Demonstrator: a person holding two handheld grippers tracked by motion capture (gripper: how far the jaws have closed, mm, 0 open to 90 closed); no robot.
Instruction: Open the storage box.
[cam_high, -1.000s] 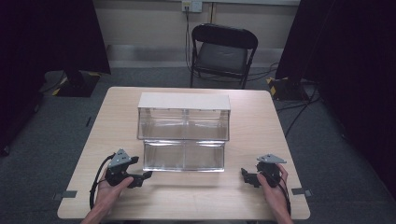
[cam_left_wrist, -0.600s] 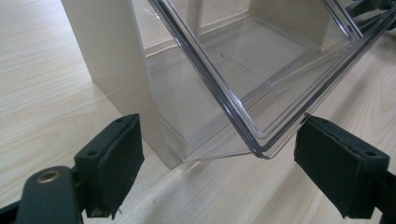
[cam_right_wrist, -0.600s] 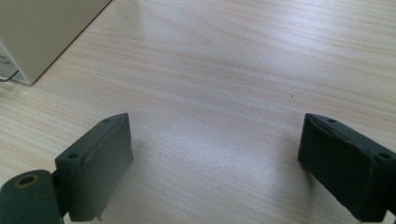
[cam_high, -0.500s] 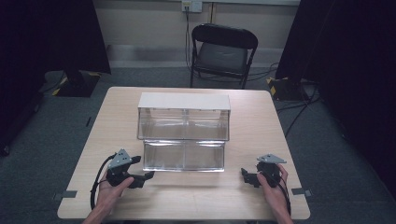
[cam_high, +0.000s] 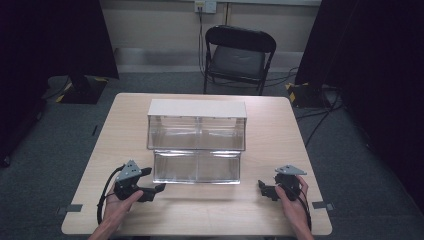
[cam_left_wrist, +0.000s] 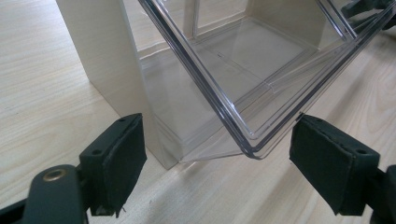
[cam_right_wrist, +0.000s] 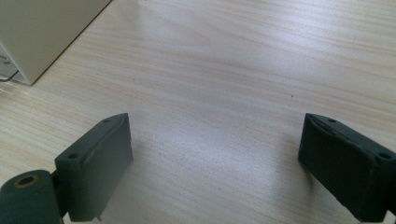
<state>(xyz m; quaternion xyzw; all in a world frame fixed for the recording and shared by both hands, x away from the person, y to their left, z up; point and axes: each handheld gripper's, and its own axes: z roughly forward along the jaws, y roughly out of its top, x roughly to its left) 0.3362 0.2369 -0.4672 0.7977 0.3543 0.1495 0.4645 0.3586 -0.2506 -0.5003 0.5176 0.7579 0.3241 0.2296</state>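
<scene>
- The clear plastic two-tier drawer unit with a pale beige frame (cam_high: 196, 142) stands at the middle of the light wooden table (cam_high: 280, 125). Its lower transparent drawer (cam_high: 196, 167) projects toward the person.
- The drawer's long axis runs left to right across the table, parallel to the near table edge.
- The left gripper (cam_high: 150, 190) rests on the table just beside the drawer's front left corner. Its jaws stand wide apart and hold nothing.
- In the left gripper view, the rounded clear drawer corner (cam_left_wrist: 250, 149) lies ahead of the jaws, nearer the right-hand pad (cam_left_wrist: 327, 163).
- The right gripper (cam_high: 265, 190) sits farther from the drawer, off its front right corner. Its jaws are also spread, with bare table between them.
- Judgement: the left gripper is the nearer one; a short forward advance should bring the drawer's corner between its pads.
</scene>
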